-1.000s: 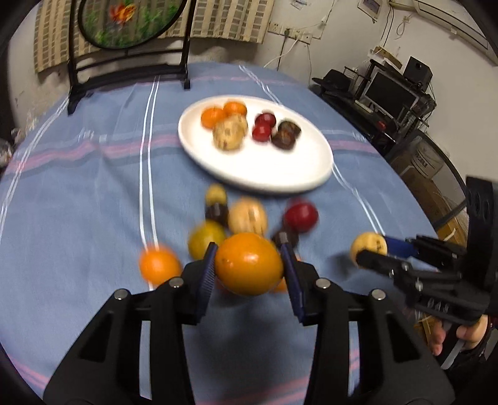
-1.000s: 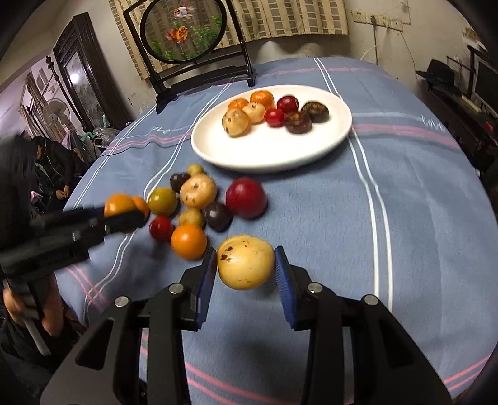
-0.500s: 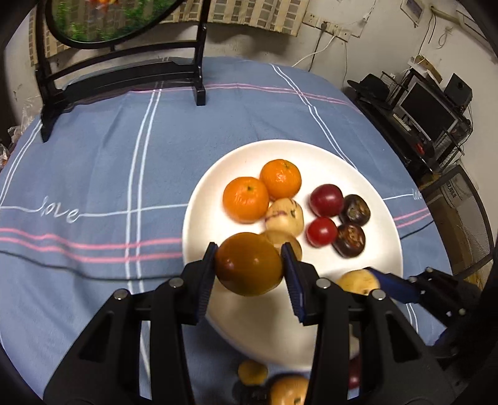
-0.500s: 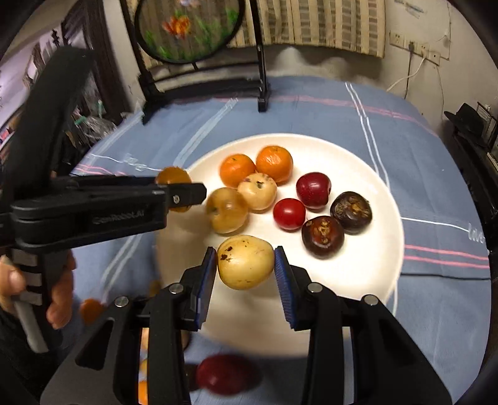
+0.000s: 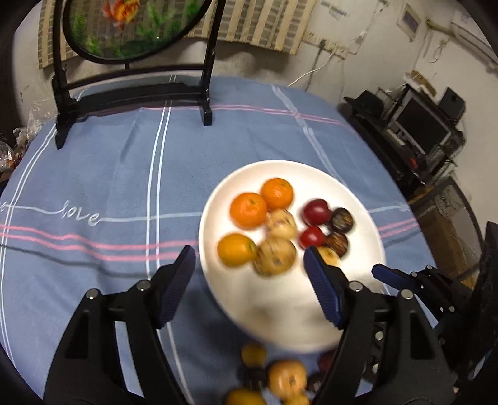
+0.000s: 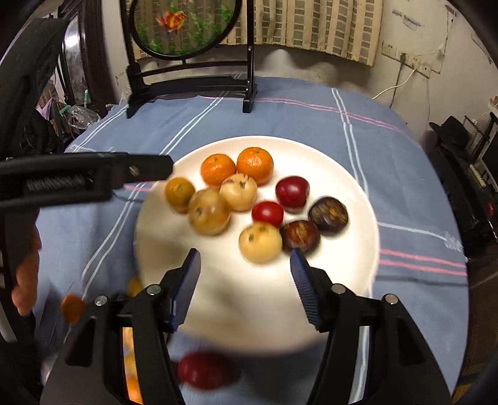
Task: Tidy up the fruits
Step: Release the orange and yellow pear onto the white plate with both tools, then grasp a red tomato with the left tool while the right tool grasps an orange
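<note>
A white plate [image 5: 280, 305] [image 6: 351, 174] on the blue tablecloth holds several fruits: oranges, yellow speckled ones, red ones and dark purple ones. My left gripper [image 5: 249, 264] is open and empty above the plate's near left rim, just short of an orange [image 5: 236, 250]. My right gripper [image 6: 244, 264] is open and empty over the plate's near part, just short of a yellow fruit [image 6: 260, 242]. Each gripper shows in the other's view: the right [image 5: 404, 277], the left [image 6: 93, 177].
Several loose fruits [image 5: 280, 377] lie on the cloth in front of the plate, including a red one [image 6: 202, 369]. A black stand with a round painted screen [image 5: 133, 28] stands at the table's far side. Shelves with electronics [image 5: 420, 127] are to the right.
Both grippers opened and let go of their fruits: the orange and the yellow fruit now lie on the plate. Both grippers have drawn back a little toward the near rim.
</note>
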`<control>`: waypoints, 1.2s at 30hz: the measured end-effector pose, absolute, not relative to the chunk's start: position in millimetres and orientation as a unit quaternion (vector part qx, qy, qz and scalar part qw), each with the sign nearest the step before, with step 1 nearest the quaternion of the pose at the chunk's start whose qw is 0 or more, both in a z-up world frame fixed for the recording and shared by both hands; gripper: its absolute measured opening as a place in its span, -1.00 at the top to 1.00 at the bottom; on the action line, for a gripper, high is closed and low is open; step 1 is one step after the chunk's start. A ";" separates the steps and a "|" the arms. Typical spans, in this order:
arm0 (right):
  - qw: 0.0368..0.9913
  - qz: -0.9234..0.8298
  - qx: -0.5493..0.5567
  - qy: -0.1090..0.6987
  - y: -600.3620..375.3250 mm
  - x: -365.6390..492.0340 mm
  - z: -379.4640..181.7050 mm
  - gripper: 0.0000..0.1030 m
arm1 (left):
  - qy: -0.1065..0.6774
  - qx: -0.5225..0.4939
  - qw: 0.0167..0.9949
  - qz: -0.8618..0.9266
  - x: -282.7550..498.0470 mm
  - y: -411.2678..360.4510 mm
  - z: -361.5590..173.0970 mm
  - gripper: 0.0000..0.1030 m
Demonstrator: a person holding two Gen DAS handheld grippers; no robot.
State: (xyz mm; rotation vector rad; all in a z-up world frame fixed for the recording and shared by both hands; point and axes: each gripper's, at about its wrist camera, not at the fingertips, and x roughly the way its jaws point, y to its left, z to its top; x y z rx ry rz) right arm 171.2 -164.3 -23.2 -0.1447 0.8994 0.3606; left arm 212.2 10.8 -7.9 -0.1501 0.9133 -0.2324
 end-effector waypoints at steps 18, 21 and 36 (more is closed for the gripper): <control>0.871 0.223 -0.023 0.438 -159.4 27.8 -31.1 -0.18 | 0.417 -0.083 0.903 -0.062 25.4 58.2 -55.8 -0.67; 0.863 0.227 -0.039 0.451 -144.5 25.8 -41.1 -0.18 | 0.413 -0.083 0.906 -0.041 19.6 70.7 -56.9 -0.67; 0.849 0.221 -0.018 0.480 -127.2 48.8 -72.4 -0.18 | 0.413 -0.095 0.905 -0.037 1.5 91.8 -63.2 -0.72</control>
